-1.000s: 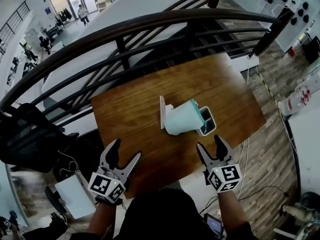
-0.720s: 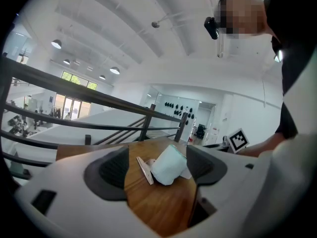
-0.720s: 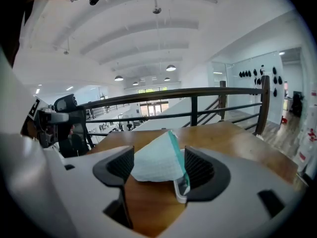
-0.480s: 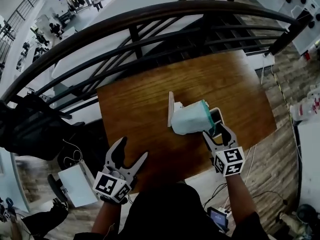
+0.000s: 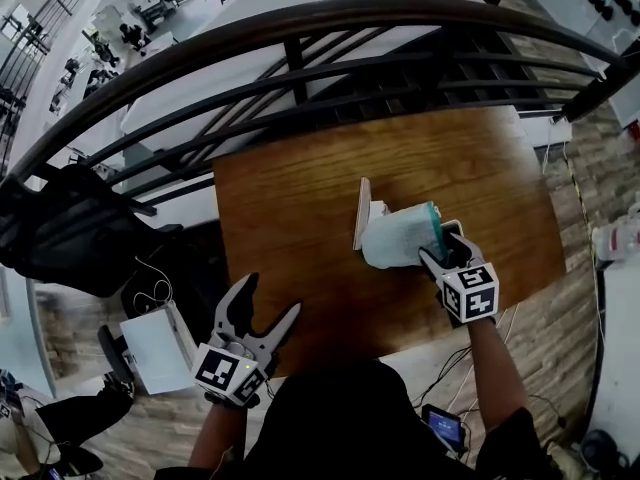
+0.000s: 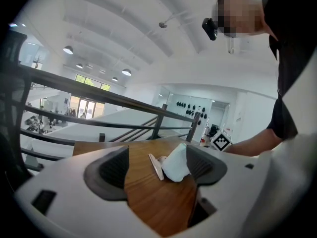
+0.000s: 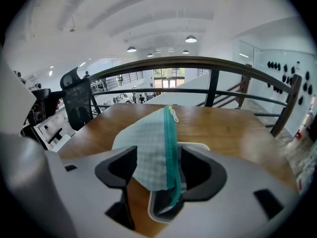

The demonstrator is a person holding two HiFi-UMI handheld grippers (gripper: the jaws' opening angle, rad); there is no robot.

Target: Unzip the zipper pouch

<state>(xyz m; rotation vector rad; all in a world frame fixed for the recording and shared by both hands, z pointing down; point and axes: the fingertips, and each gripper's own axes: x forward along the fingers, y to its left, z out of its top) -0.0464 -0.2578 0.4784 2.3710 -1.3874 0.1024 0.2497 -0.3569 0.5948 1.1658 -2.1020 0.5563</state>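
The zipper pouch point(image 5: 398, 238), pale checked fabric with a teal zipper point(image 7: 171, 152) along its top, stands on edge on the wooden table point(image 5: 300, 218). It leans in a white holder point(image 5: 361, 213). My right gripper point(image 5: 445, 251) is down at the pouch's right end. Its jaws have just been closing and are open, with the pouch point(image 7: 151, 148) between them and close to both pads. The zipper pull point(image 7: 173, 114) lies at the far end. My left gripper point(image 5: 272, 298) hangs open and empty off the table's near left corner, facing the pouch point(image 6: 174, 163).
A dark curved railing point(image 5: 300, 28) runs along the table's far side. A black chair point(image 5: 60, 238) stands at the left and a white box point(image 5: 155, 348) lies on the floor by it. Cables point(image 5: 500, 328) trail under the table's right edge.
My right gripper has moved forward and down from the table's near edge, and the pouch's right end is now between its jaws. The left gripper has hardly moved.
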